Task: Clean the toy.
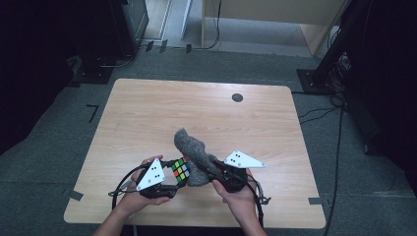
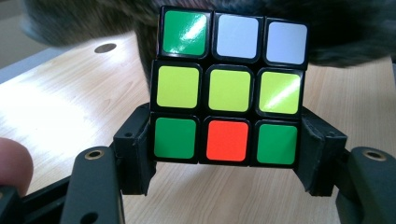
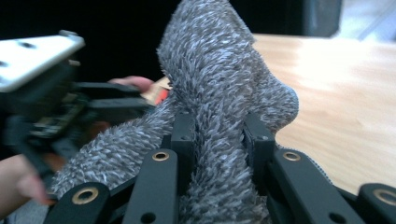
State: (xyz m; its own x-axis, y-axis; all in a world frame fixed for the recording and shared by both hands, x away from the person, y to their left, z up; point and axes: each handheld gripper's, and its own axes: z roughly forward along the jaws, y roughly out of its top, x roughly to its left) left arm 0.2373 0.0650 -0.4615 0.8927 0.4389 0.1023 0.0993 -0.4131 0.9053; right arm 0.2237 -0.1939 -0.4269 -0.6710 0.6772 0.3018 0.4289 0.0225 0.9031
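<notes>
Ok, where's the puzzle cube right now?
The puzzle cube sits clamped in the left gripper near the table's front edge, against the grey fuzzy cloth held by the right gripper.

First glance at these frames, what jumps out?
The colour cube, clamped by its bottom row between the left gripper jaws, above the near edge of the wooden table. Right beside it, the fuzzy grey cloth bunches up from the right gripper, which is shut on it, and drapes against the cube.
</notes>
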